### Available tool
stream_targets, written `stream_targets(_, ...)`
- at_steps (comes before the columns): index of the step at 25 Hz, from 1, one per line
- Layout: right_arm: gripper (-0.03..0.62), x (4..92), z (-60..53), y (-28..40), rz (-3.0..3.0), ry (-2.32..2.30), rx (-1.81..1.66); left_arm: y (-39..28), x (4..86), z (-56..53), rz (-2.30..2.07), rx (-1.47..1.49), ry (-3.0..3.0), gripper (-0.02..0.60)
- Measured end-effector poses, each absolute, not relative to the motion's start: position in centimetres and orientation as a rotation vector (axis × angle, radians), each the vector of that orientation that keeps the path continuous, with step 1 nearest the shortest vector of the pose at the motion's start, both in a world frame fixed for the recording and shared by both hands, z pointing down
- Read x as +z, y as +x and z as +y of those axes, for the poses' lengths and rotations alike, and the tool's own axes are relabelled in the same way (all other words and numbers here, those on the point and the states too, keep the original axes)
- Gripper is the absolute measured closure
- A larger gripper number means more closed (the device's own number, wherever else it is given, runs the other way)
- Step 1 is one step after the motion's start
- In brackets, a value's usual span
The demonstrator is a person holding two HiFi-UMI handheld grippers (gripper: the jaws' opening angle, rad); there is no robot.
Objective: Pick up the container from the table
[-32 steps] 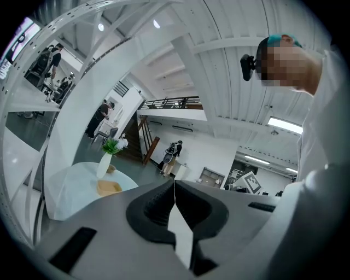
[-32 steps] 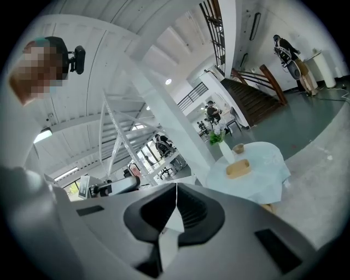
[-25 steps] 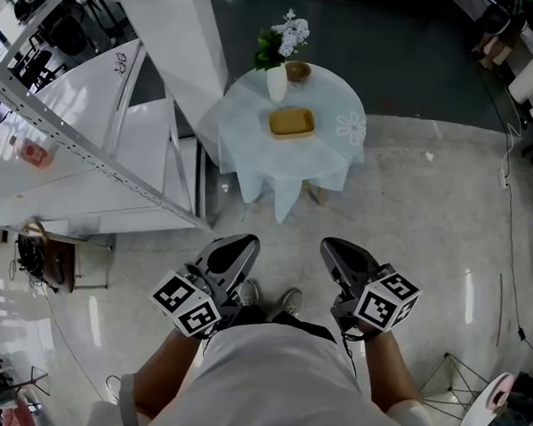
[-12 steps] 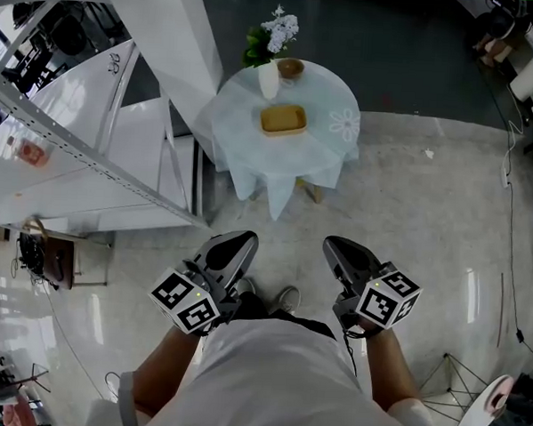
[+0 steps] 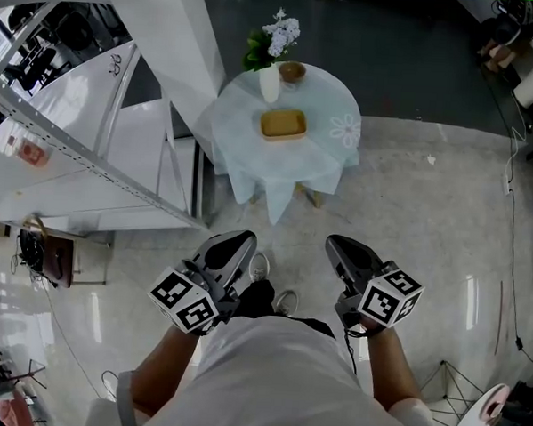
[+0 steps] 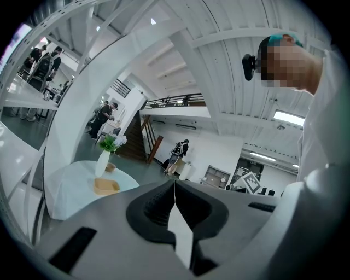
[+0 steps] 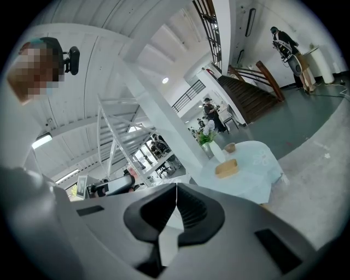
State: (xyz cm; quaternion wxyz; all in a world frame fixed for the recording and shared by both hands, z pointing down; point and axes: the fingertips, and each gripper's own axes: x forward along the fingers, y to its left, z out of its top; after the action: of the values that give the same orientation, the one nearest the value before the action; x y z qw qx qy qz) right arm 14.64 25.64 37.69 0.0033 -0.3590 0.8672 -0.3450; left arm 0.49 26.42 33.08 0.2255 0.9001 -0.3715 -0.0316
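Observation:
The container is a shallow tan rectangular tray. It lies near the middle of a small round table draped in a pale cloth, well ahead of me. Both grippers hang low in front of the person's body, far short of the table. My left gripper is shut with nothing in it. My right gripper is shut and empty too. In the left gripper view the container shows small beyond the left gripper. In the right gripper view the container sits far past the right gripper.
A white vase with flowers and a small brown bowl stand at the table's far edge. A white staircase with a metal frame fills the left. Glossy floor lies between me and the table, and the person's shoe shows between the grippers.
The person has stepped: a shoe has come forward between the grippers. The table has drifted slightly left in the head view. Both grippers stay shut.

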Motion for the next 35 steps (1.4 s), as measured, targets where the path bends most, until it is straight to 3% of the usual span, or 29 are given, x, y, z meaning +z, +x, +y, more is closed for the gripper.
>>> stream_targets(35,0.571,40.7,6.5,10.7,2.698,-1.280,-1.165,-4.6,37.6,6.3,-0.945,-0.073,2.414,0.560)
